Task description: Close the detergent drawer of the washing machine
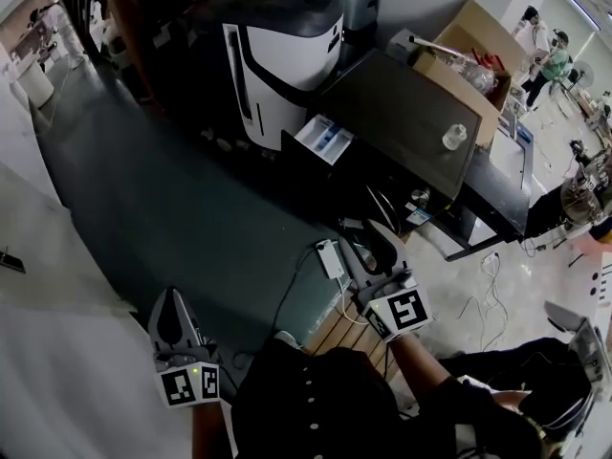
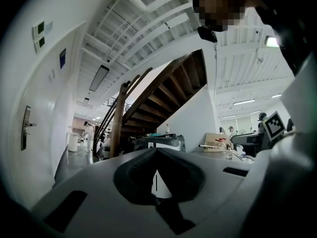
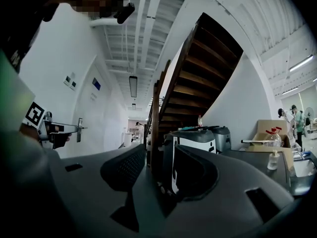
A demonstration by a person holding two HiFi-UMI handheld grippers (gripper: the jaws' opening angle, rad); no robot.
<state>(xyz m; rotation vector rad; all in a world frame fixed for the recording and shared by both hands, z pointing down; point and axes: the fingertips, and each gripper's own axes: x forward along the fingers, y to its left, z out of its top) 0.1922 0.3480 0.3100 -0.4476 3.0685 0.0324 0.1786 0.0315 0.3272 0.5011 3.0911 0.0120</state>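
Big dark boxy washing machine (image 1: 402, 122) sits upper right in your head view, with a flat, smooth top. The detergent drawer (image 1: 323, 140) is pulled out of its front. It's a white rectangular plastic tray with a blue insert, and its long side points away from the machine, lower-left over the dark floor (image 1: 191, 199). Both your tongs are well short of it. Your right gripper (image 1: 375, 237) is spread with nothing in it, and your left gripper (image 1: 174, 299) is pressed together, empty. There's a small clear bottle (image 1: 454, 137) on the machine's top.

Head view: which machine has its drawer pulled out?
The dark machine, nearer, with a small bottle on top: its white drawer juts from the front. The white-and-black machine behind shows none open.
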